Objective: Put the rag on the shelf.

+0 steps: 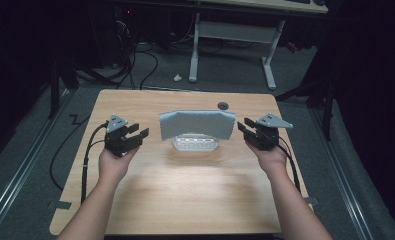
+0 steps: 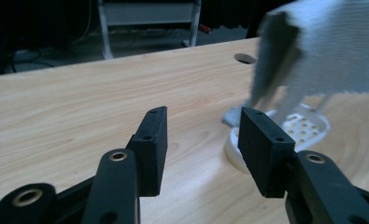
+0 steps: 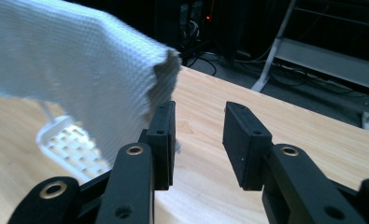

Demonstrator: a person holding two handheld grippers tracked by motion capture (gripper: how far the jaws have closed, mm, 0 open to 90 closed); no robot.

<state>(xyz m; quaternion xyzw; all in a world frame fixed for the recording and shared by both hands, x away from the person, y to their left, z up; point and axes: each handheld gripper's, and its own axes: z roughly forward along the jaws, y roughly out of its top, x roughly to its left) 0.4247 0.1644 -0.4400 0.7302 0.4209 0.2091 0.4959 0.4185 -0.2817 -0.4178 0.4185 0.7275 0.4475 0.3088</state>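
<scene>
Cloth [image 1: 197,124] draped over the white rack [image 1: 195,144] at mid-table, probably loosely, could slide off or tip it if either empty, parted-jaw gripper, left [image 1: 136,133] or right [image 1: 247,129], tugs unevenly.

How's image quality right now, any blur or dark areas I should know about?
High view: table well lit, surroundings nearly black. Left gripper view: cloth soft and blurred, fingers sharp. Right gripper view: cloth bright, its weave visible; background dark.

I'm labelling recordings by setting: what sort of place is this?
Probably a lab or workshop recording bay: a lit wooden table in a dark room, cables on the floor, a white-legged desk behind.
</scene>
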